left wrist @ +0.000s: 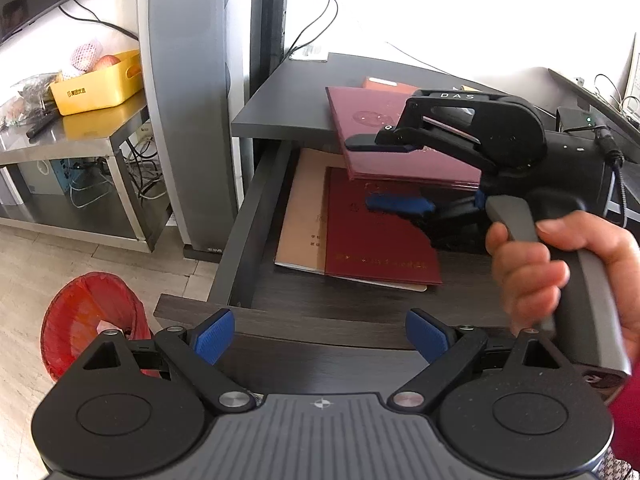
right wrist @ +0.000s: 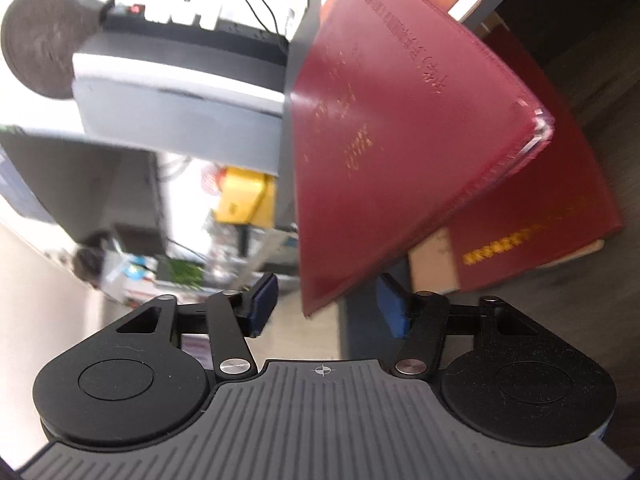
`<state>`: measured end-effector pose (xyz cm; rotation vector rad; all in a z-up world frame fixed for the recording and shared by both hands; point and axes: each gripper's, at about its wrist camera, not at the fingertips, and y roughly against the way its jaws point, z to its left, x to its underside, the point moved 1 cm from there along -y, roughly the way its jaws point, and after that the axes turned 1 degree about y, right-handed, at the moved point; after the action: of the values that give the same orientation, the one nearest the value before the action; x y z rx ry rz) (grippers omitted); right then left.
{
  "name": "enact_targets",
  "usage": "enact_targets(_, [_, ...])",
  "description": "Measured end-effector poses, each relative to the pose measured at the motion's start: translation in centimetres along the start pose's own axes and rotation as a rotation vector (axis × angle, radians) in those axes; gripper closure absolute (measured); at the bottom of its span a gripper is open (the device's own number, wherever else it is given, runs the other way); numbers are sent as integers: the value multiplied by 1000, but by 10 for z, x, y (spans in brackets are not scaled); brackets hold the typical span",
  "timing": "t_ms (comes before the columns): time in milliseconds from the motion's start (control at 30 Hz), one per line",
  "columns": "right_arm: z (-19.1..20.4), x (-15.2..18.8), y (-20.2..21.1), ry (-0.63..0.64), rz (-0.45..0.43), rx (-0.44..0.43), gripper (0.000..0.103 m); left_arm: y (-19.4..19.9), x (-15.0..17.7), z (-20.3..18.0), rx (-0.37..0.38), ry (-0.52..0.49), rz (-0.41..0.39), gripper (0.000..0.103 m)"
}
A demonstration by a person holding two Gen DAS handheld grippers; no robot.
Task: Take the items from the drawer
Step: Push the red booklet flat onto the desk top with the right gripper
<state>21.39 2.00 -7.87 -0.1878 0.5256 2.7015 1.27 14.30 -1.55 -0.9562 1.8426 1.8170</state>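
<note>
The dark drawer (left wrist: 240, 216) stands open under the desk top. A dark red certificate folder (left wrist: 372, 224) lies in it on a tan booklet (left wrist: 300, 208). My right gripper (left wrist: 384, 172) is turned on its side above the drawer, jaws open, with a maroon folder (left wrist: 400, 148) between its fingers; the folder's near corner (right wrist: 320, 296) sits in the gap, and I cannot tell if the pads touch it. The folder rests partly on the desk top. My left gripper (left wrist: 320, 336) is open and empty over the drawer's front edge.
The desk top (left wrist: 288, 108) carries another reddish book (left wrist: 384, 84). A grey tower stands left of the drawer (left wrist: 188, 100). A red-lined bin (left wrist: 92, 320) sits on the floor. A steel table (left wrist: 80, 136) holds a yellow basket (left wrist: 100, 84).
</note>
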Motion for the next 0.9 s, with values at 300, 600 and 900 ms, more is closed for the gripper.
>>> enact_targets(300, [6, 11, 10, 27, -111, -82, 81, -7, 6, 6, -5, 11, 23, 11])
enact_targets(600, [25, 3, 34, 68, -276, -106, 85, -11, 7, 11, 0, 14, 27, 10])
enact_targets(900, [17, -12, 16, -47, -305, -100, 86, -13, 2, 21, -20, 28, 15, 10])
